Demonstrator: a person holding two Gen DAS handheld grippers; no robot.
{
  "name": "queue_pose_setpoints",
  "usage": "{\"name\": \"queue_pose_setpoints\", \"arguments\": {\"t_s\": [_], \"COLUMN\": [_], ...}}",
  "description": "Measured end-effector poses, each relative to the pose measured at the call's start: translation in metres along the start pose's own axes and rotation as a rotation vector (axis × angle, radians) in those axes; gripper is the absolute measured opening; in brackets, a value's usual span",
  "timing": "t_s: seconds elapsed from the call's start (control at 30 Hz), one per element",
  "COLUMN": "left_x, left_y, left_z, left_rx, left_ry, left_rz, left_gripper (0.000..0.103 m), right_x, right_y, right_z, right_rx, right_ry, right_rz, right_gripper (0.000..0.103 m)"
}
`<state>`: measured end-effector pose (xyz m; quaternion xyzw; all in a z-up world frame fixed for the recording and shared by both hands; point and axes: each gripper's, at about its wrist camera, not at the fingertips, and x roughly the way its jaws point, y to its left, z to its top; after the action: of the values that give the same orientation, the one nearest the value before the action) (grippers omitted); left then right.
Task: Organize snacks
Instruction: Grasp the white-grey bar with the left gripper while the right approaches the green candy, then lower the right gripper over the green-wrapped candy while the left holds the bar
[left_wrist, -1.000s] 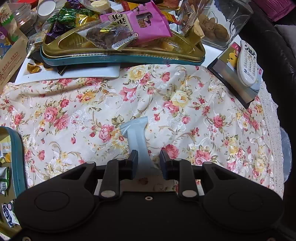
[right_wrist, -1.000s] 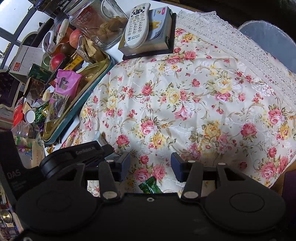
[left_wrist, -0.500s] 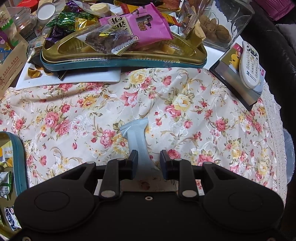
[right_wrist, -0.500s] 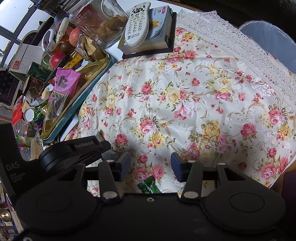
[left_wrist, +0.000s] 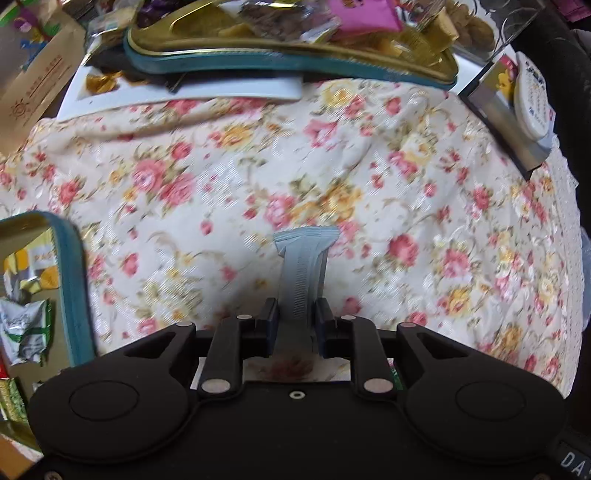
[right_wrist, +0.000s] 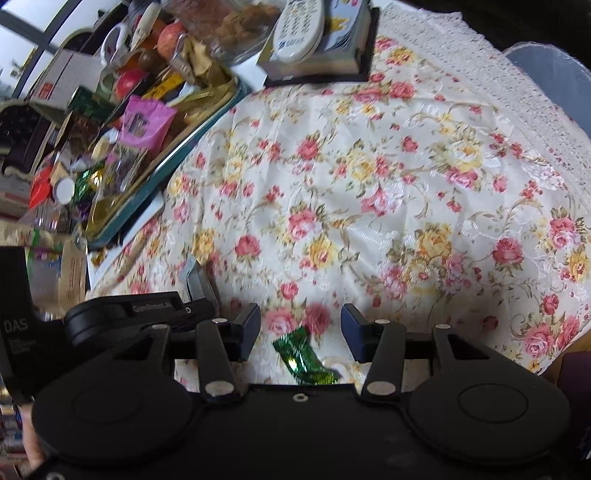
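Observation:
My left gripper (left_wrist: 295, 314) is shut on a pale blue snack packet (left_wrist: 303, 266), which sticks out forward above the floral tablecloth (left_wrist: 332, 166). It also shows in the right wrist view (right_wrist: 194, 275), beside the left gripper (right_wrist: 207, 295). My right gripper (right_wrist: 301, 325) is open, and a green foil candy (right_wrist: 303, 356) lies on the cloth between and behind its fingers. A teal-rimmed gold tin (left_wrist: 70, 280) with wrapped snacks sits at the left edge. A gold tray (left_wrist: 288, 48) piled with snacks, including a pink packet (right_wrist: 146, 122), stands at the back.
A remote control (right_wrist: 299, 29) rests on a book (right_wrist: 343, 44) at the back right. A glass jar of cookies (left_wrist: 472, 26), apples (right_wrist: 129, 79), a mug and a paper bag (left_wrist: 33, 85) crowd the back and left. The lace edge of the cloth (right_wrist: 517, 92) runs along the right.
The left gripper has lifted and swung with the blue packet, its tip now pointing straight ahead; the view is blurred. The right gripper has drawn back slightly, showing more of the green candy.

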<state>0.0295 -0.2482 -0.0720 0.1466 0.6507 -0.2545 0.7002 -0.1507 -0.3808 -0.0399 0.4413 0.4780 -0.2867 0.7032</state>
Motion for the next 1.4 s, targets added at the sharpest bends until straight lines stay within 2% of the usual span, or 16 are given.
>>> {"name": "queue_pose_setpoints", "arguments": {"t_s": [0.2,0.33,0.6,0.77,0.9,0.97,1.13,1.23,1.4], "left_x": [-0.005,-0.007,-0.004,-0.004,-0.013,-0.015,-0.017,-0.011,0.0], "left_y": [0.015,0.024,0.048,0.06,0.069,0.072,0.08,0.071,0.063], "left_z": [-0.02,-0.035,-0.056,-0.061,-0.057,-0.058,-0.053,-0.051,-0.055], "left_rx": [0.069,0.109,0.106,0.094,0.088,0.087,0.082,0.088,0.094], "left_ry": [0.025,0.047,0.099,0.093,0.057,0.042,0.036,0.033,0.037], "left_rz": [0.061,0.071,0.04,0.015,0.007,0.001,-0.015,-0.002,0.007], "left_gripper": [0.028,0.031,0.036,0.036,0.036,0.036,0.036,0.036,0.036], "right_x": [0.008,0.013,0.022,0.032,0.036,0.038,0.042,0.039,0.034], "right_y": [0.008,0.015,0.023,0.028,0.03,0.031,0.04,0.038,0.027], "right_z": [-0.016,-0.028,-0.038,-0.039,-0.039,-0.04,-0.043,-0.038,-0.021], "right_rx": [-0.1,-0.16,-0.228,-0.256,-0.264,-0.271,-0.347,-0.329,-0.185], "right_ry": [0.074,0.084,0.104,0.115,0.115,0.113,0.081,0.044,0.0], "right_rz": [0.007,-0.022,-0.063,-0.089,-0.096,-0.096,-0.104,-0.076,-0.012], "right_gripper": [0.051,0.051,0.051,0.051,0.051,0.048,0.022,0.02,0.02]}}
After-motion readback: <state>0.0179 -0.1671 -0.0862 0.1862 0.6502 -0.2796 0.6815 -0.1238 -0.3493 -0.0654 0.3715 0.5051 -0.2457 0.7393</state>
